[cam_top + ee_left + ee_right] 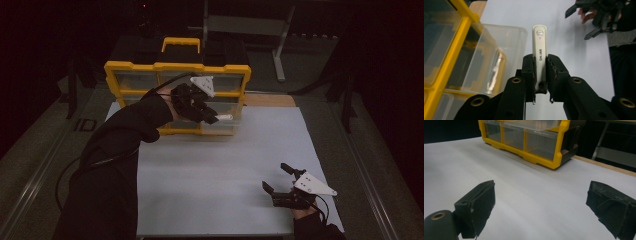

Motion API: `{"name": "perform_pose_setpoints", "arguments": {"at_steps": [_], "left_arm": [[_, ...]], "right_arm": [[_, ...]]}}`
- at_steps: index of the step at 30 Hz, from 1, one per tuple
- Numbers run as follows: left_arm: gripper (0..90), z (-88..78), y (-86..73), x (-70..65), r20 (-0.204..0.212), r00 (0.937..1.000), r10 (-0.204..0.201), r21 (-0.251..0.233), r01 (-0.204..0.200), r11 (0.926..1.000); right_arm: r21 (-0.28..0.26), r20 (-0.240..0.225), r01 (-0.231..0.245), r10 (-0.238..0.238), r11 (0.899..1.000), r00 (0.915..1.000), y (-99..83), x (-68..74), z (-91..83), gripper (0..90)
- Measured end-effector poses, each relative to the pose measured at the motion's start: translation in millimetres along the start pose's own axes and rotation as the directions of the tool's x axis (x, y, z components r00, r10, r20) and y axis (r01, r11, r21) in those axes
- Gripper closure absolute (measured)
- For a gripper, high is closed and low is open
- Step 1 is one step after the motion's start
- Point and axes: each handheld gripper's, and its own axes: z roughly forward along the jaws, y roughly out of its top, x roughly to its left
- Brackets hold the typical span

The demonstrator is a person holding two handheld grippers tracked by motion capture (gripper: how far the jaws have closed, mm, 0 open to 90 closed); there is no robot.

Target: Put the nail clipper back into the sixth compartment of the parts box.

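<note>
My left gripper [212,119] is shut on a slim white stick [224,117] with a small printed label, and holds it just in front of a yellow drawer organiser [175,67]. In the left gripper view the stick [539,42] stands upright between the two black pads, beside a clear drawer [499,50] pulled out of the yellow frame [456,40]. Near the front right of the white sheet my right gripper [274,176] rests open, nothing between its fingers. Its jaws [544,200] stand wide apart and face the organiser [544,161].
The white sheet [215,170] covers the table between the two hands. A yellow carry handle [181,44] tops the organiser. A grey metal stand [280,50] rises behind the table at the right. The right gripper [577,25] and its hand sit at the top right of the left gripper view.
</note>
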Motion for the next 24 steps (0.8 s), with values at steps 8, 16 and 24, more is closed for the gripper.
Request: {"name": "perform_pose_setpoints", "arguments": {"at_steps": [8,16,24], "left_arm": [[78.2,8.4,4.7,16.2,-0.018,0.9996,-0.021,0.012,0.021,0.9997],[78.2,19.3,6.4,29.0,-0.032,0.9989,-0.033,-0.007,0.033,0.9994],[78.2,32.3,1.4,41.8,-0.061,0.9931,-0.099,-0.006,0.099,0.995]], "right_arm": [[0.001,0.0,-0.003,0.003,1.0,1.0,-0.3,-0.4,-0.1,8.7],[-0.003,-0.001,-0.008,0.008,1.0,1.0,-0.8,-1.6,-0.5,8.7],[-0.002,-0.002,-0.014,0.014,1.0,0.9999,-0.8,-1.8,-1.1,8.7]]}}
